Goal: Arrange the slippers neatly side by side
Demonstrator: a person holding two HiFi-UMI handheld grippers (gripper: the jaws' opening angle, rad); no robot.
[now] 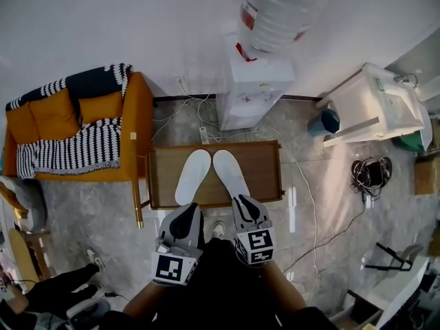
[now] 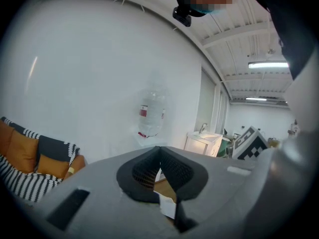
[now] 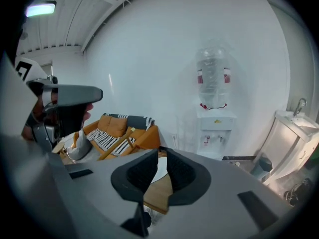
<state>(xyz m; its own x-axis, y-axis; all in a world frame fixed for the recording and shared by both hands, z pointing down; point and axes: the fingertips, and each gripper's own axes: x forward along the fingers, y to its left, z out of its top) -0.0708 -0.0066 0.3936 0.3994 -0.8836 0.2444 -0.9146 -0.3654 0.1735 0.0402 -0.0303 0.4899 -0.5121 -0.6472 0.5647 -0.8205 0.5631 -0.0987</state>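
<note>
Two white slippers lie sole-up on a low wooden table (image 1: 265,163), toes close together and heels spread apart: the left slipper (image 1: 192,176) and the right slipper (image 1: 229,172). My left gripper (image 1: 188,208) hovers at the table's near edge just behind the left slipper's heel, jaws shut and empty (image 2: 160,149). My right gripper (image 1: 241,199) is over the right slipper's heel. Its jaws (image 3: 162,152) stand a narrow slit apart, and nothing is pinched between them. Through that slit a white slipper (image 3: 160,172) shows lying on the table (image 3: 158,194).
An orange sofa (image 1: 134,126) with a striped blanket stands left of the table. A water dispenser (image 1: 254,81) is behind it, with a power strip (image 1: 203,135) and cords on the floor. A white sink cabinet (image 1: 375,105) and a cable coil (image 1: 371,174) are at the right.
</note>
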